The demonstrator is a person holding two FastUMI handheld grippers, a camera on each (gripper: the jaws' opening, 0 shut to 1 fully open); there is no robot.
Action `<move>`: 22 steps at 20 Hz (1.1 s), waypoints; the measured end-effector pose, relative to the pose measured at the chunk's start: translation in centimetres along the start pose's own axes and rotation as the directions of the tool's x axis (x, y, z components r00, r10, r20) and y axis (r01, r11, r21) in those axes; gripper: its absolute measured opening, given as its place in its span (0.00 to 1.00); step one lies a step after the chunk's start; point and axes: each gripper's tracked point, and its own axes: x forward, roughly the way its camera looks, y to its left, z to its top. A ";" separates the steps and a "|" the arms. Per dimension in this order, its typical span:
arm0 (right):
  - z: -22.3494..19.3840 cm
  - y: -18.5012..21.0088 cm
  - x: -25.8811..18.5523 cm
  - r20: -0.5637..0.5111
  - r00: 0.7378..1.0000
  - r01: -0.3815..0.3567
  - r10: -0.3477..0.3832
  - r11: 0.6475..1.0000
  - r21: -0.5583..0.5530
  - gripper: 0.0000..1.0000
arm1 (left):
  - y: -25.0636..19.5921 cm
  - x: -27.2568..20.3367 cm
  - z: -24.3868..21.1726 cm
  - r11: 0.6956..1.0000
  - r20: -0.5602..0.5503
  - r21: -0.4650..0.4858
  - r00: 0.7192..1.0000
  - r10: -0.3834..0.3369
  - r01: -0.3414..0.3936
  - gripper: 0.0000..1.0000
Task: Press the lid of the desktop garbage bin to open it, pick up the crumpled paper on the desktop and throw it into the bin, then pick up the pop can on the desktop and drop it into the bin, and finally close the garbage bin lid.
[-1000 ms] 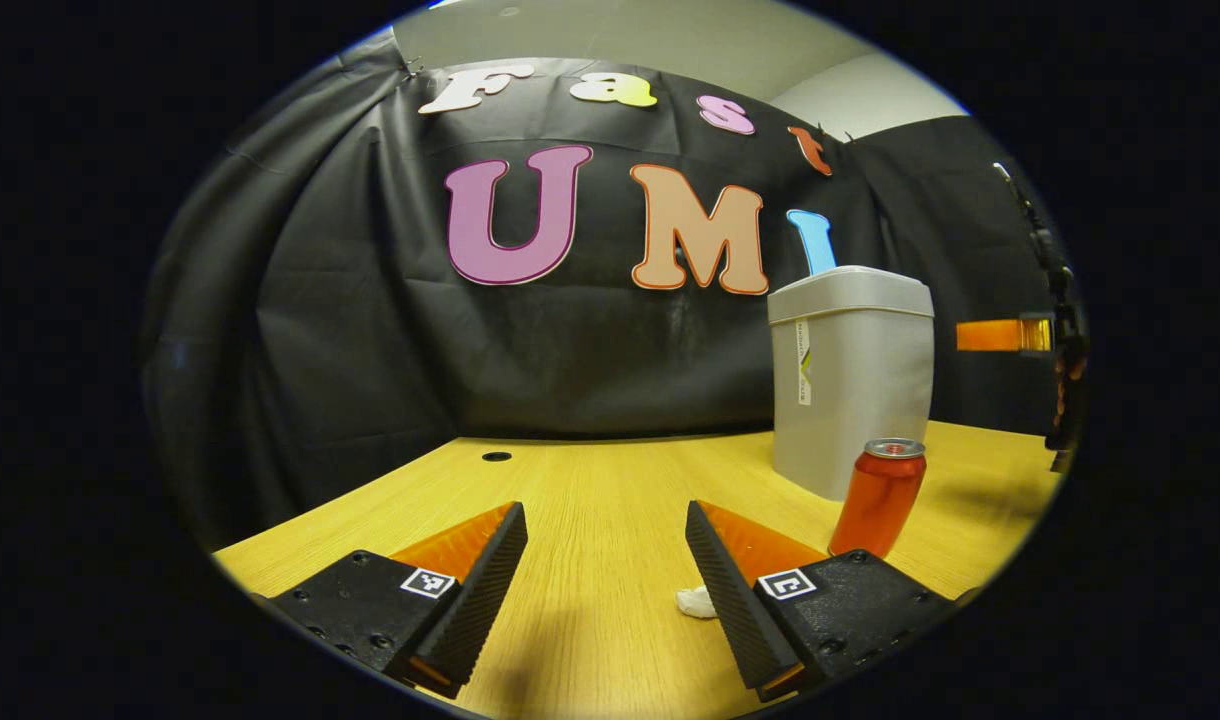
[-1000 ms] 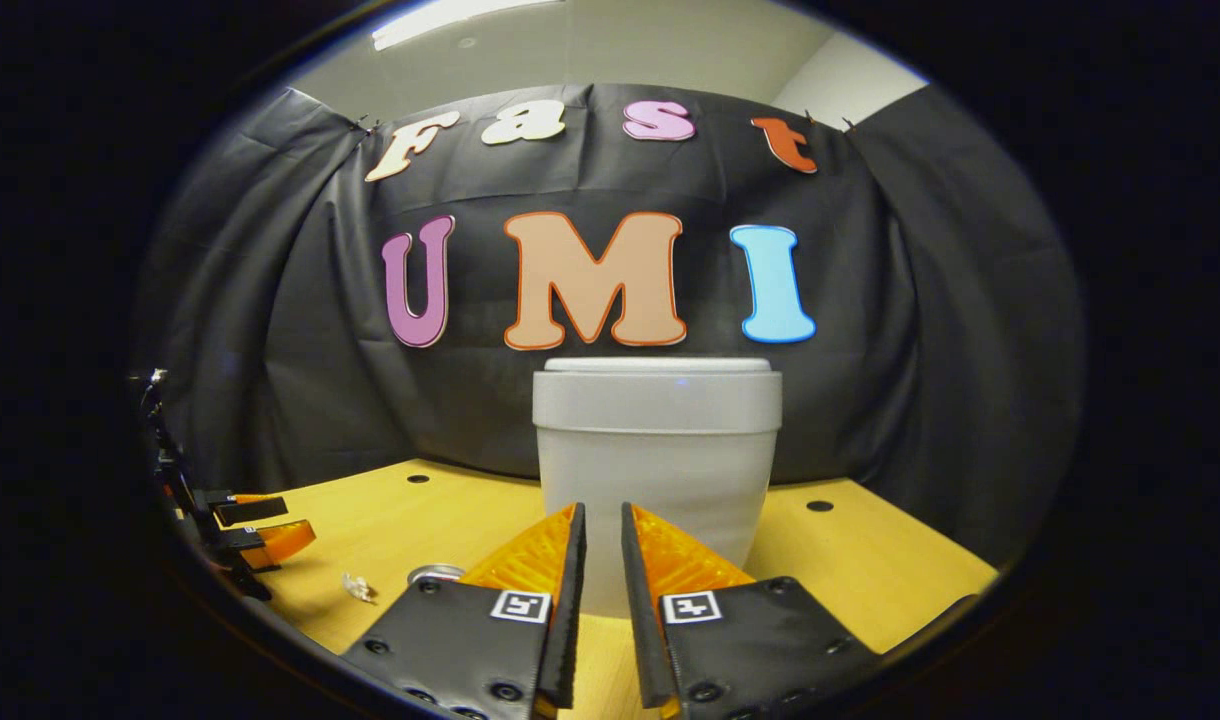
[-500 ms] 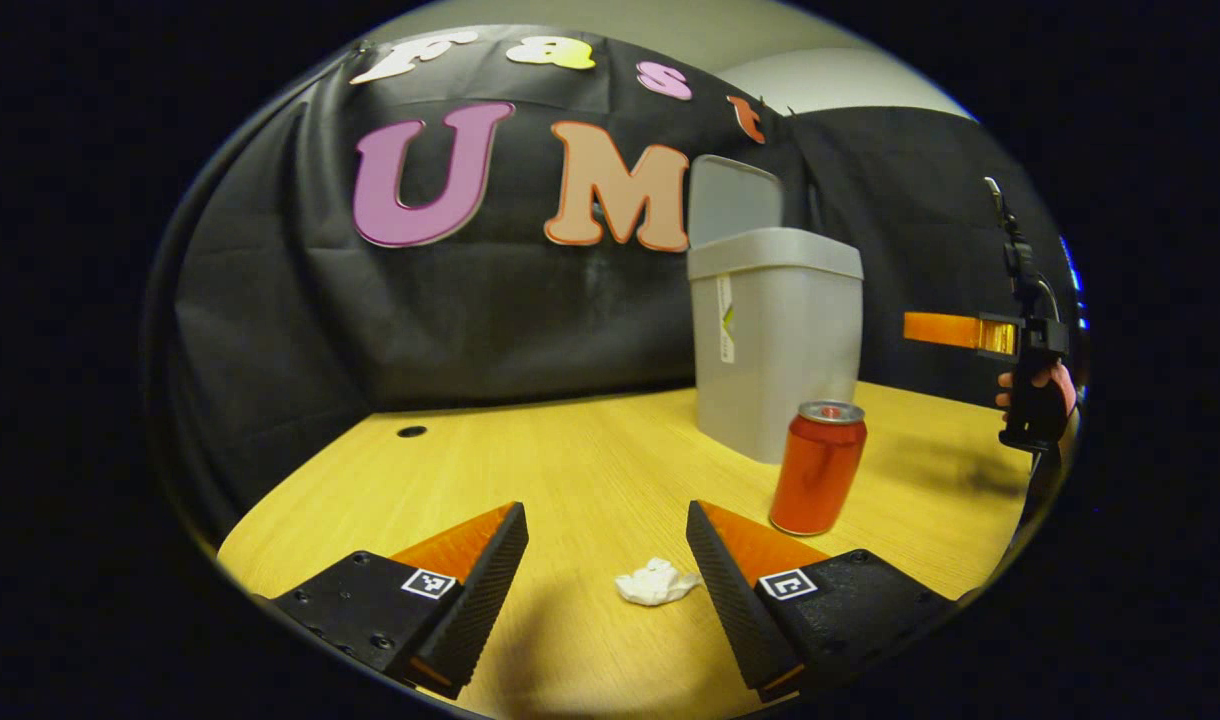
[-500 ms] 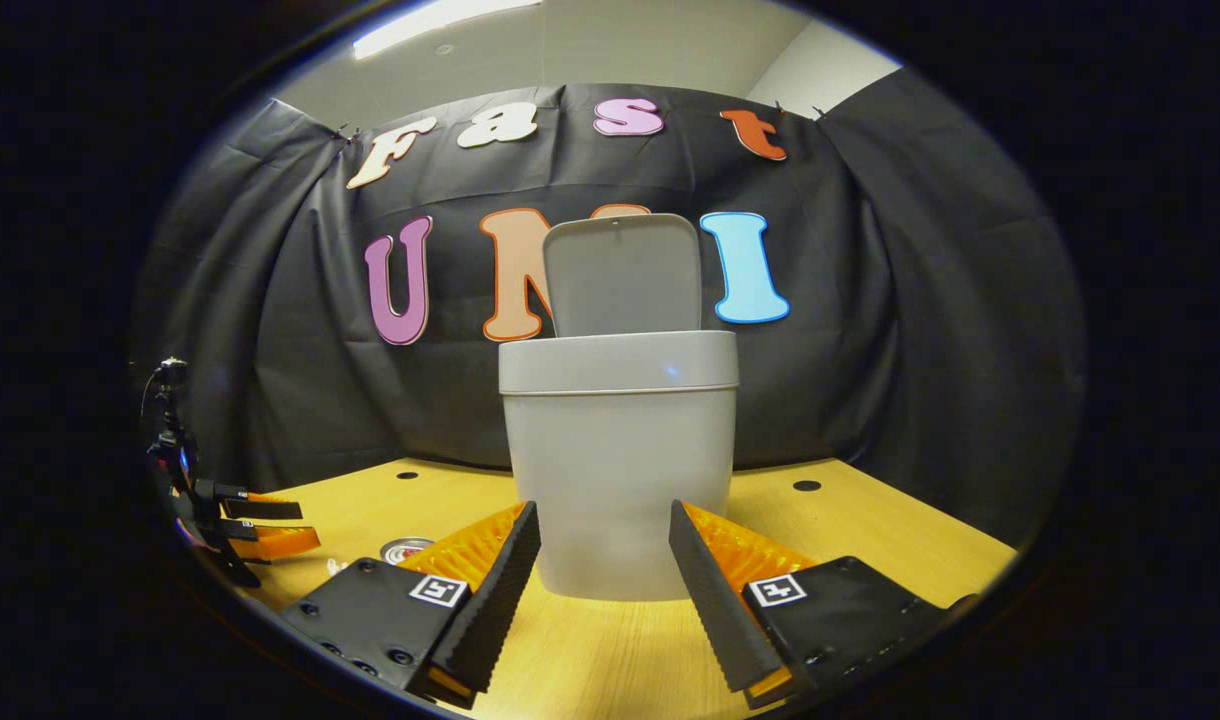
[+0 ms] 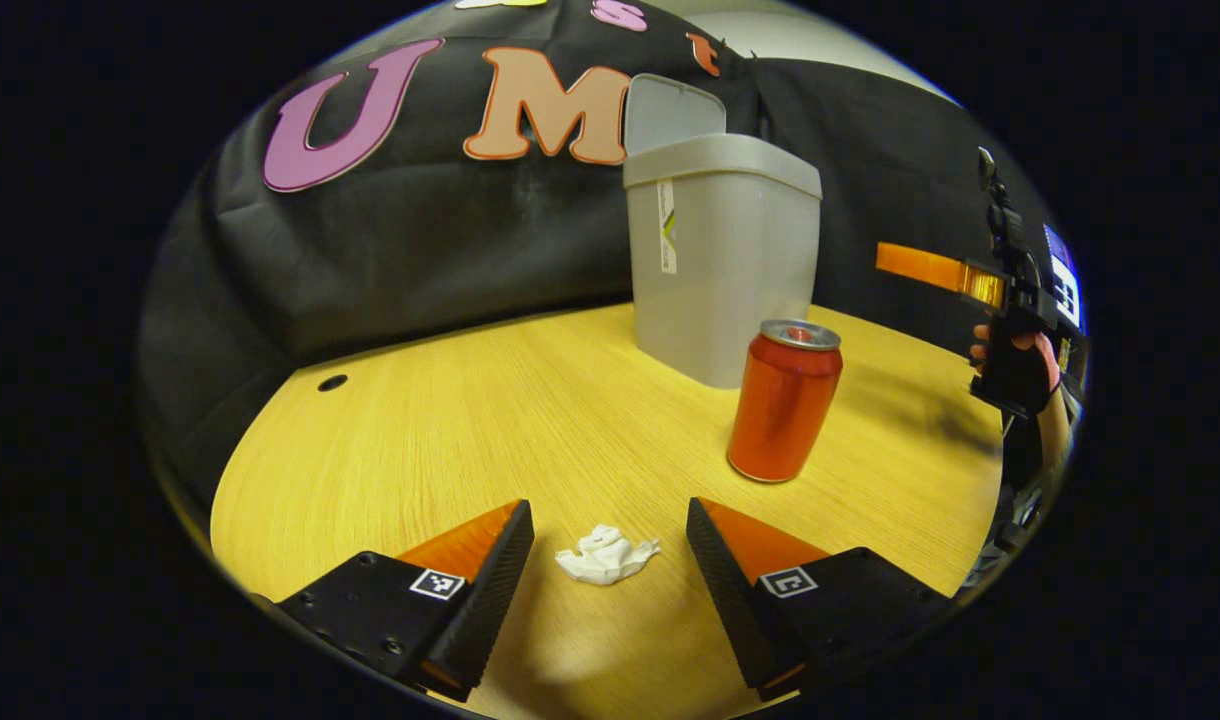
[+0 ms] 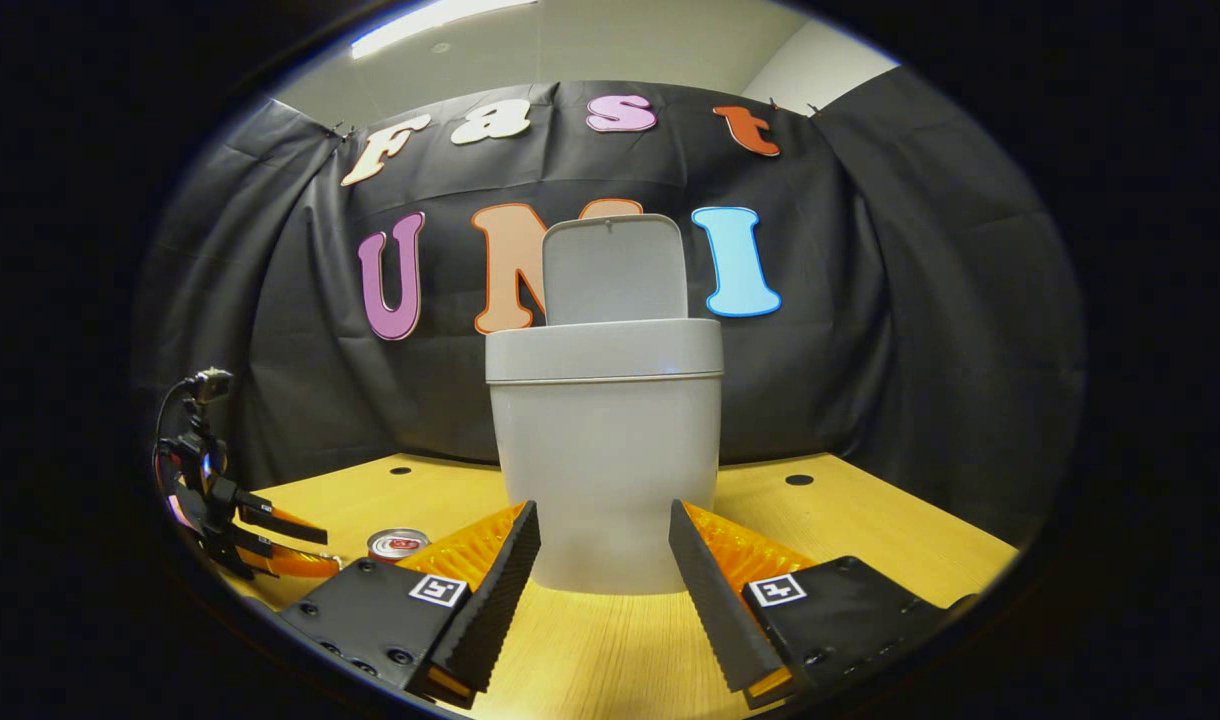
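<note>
Left gripper (image 5: 610,520) low over the yellow desk (image 5: 450,420), fingers wide apart and holding nothing. Crumpled paper (image 5: 606,554) on the desk right between the two fingers, touching neither. Half a second ago, a bit more to the right, next to the right finger; now in the middle.

Red pop can (image 5: 782,400) standing upright just past the paper, a little to the right. No words on it that can be read. Grey bin (image 5: 715,255) behind the can, lid (image 5: 670,112) standing up, open. One second ago, lid still down. Small sticker (image 5: 666,240) on the bin's side, too small to read.

Right gripper (image 6: 602,560) facing the bin (image 6: 605,450) from close by, fingers apart, holding nothing. One second ago, fingers nearly together. Small black-and-white square markers (image 6: 436,590) on both grippers.
</note>
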 end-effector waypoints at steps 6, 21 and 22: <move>0.0 -0.8 -0.1 0.006 1.000 0.012 -0.012 1.000 0.002 0.89 | -0.5 0.8 -1.0 1.000 -0.067 0.004 0.997 -0.023 0.023 0.83; -0.4 -1.2 -0.2 0.009 1.000 0.021 -0.021 1.000 -0.008 0.89 | -0.5 1.5 -1.6 0.999 -0.122 0.008 0.992 -0.038 0.039 0.22; -0.5 -1.3 -0.2 0.007 1.000 0.022 -0.022 1.000 -0.012 0.89 | -0.5 1.2 -1.7 0.999 -0.123 0.010 0.992 -0.039 0.040 0.18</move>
